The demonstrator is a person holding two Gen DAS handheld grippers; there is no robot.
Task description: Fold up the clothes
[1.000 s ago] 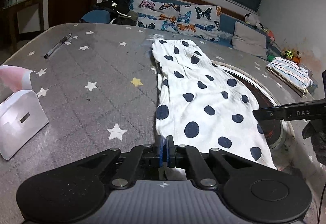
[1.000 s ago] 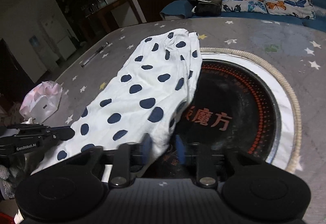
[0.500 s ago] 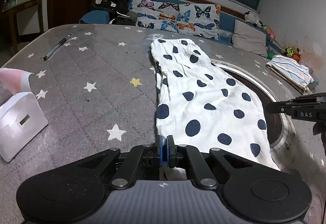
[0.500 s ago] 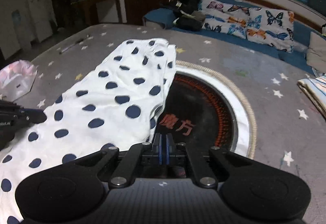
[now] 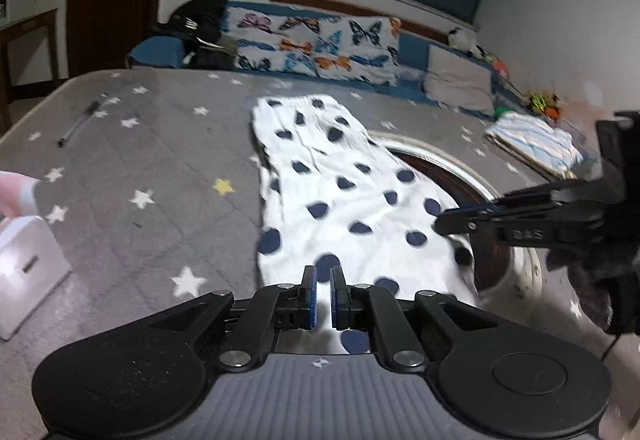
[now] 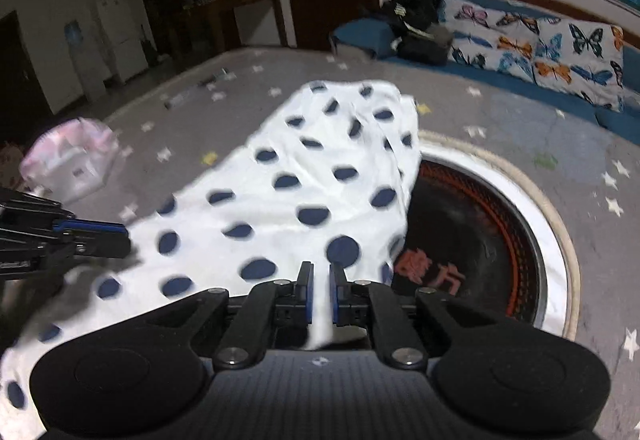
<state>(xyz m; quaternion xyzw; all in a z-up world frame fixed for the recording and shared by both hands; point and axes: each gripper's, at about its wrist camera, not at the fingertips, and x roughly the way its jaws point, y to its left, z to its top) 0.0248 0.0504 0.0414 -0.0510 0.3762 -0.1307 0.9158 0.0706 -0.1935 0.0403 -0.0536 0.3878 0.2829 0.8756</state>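
A white garment with dark blue dots [image 5: 340, 199] lies lengthwise on the grey star-patterned table cover [image 5: 160, 175], its right side over a round black plate. My left gripper [image 5: 323, 292] holds the near hem, and white fabric fills the narrow gap between its blue pads [image 5: 309, 292]. My right gripper [image 6: 321, 292] grips the same near edge of the garment [image 6: 304, 191] further right, also with fabric between its pads. Each gripper shows in the other view: the right gripper [image 5: 452, 222] at the cloth's right edge, the left gripper [image 6: 100, 236] at its left edge. Both views are motion-blurred.
A round black plate with a white rim [image 6: 480, 240] is set into the table under the garment's right side. A white box [image 5: 28, 268] and a pen [image 5: 80, 119] lie on the left. A folded striped cloth [image 5: 532, 143] rests far right. A butterfly-print sofa [image 5: 320, 43] is behind.
The right gripper went from open around the hem to shut on it. Both grippers then moved with the near edge, which has risen and bunched; the pads now stand slightly apart on fabric.
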